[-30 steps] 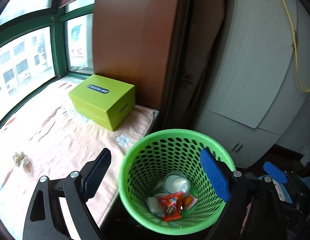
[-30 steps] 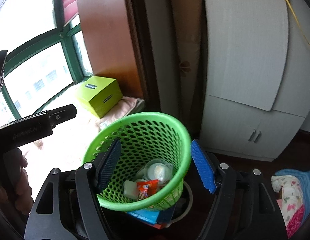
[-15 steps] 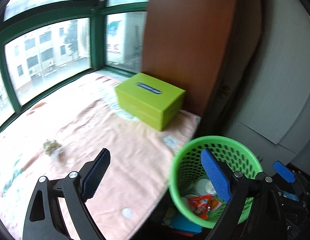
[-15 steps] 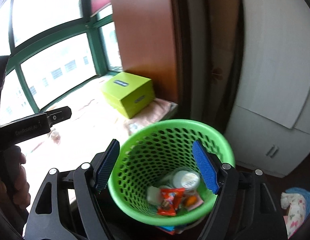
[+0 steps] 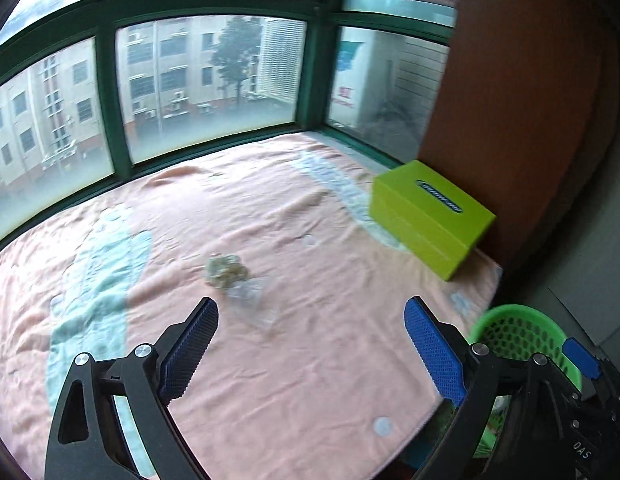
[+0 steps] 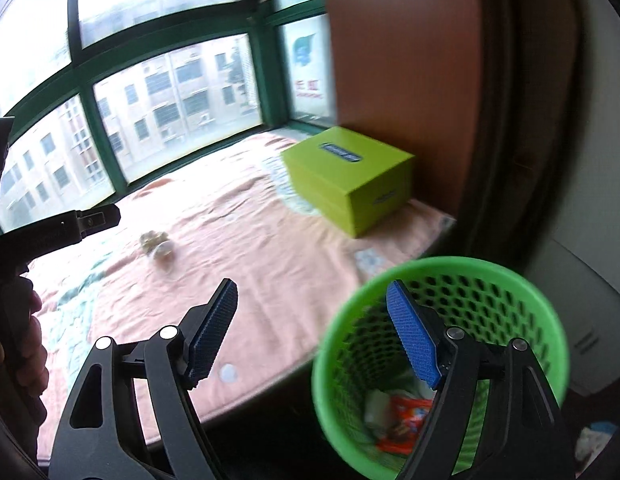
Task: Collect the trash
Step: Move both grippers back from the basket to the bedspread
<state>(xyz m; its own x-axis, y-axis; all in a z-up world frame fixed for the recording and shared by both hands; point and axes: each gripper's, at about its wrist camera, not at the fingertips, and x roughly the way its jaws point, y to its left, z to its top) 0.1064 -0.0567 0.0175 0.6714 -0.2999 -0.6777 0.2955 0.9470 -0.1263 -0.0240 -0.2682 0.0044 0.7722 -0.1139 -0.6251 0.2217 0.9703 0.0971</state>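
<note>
Grabbing the crumpled trash (image 5: 230, 272) could go wrong, I think: it is small, light and soft, with a clear wrapper bit beside it, so a gripper might pinch the pink blanket (image 5: 310, 360) too, or knock the trash away. It lies out on the blanket by the window, well apart from the green basket (image 6: 522, 320), which stands down past the blanket's edge with other trash in it. A drop on the way there could miss the basket.

Both grippers point down at a slant over the blanket. The left gripper (image 5: 310, 340) is wide and holds nothing, with the trash just ahead of it. The right gripper (image 6: 310, 328) has just been opening, and nothing is between its jaws. A hand (image 6: 18, 360) holds the left tool's handle.
</note>
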